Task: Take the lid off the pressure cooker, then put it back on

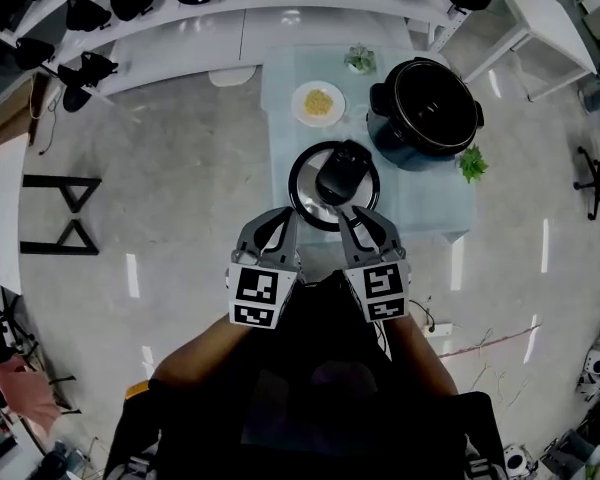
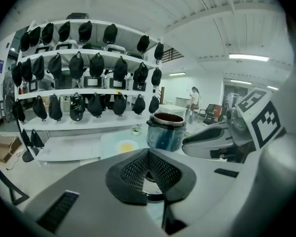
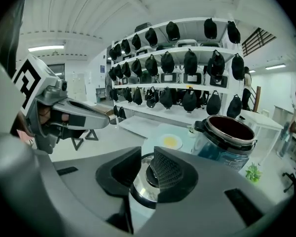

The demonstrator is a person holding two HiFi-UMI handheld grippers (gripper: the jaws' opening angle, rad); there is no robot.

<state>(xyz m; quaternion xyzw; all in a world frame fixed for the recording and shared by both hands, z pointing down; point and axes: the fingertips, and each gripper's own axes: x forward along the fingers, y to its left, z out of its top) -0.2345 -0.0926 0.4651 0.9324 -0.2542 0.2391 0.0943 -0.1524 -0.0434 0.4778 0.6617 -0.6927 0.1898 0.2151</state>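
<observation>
Lid (image 1: 333, 183) is off and lies flat on the table (image 1: 420, 208). Putting it back looks like the step in hand. Next move calls for a firm hold on the lid's handle (image 3: 149, 174), then a carry to the pot.

Right gripper (image 3: 147, 164): fingers (image 3: 167, 169) a narrow gap apart, pressing nothing, handle just ahead of them.

Left gripper (image 2: 149, 154): fingers (image 2: 133, 171) together, empty, over the lid's near rim.

Pressure cooker (image 1: 427, 113) stands open, well beyond the fingers and to their right.

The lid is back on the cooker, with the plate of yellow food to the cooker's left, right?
No. The lid lies on the table, off the open cooker, as the head view shows. The plate is left of the cooker.
</observation>
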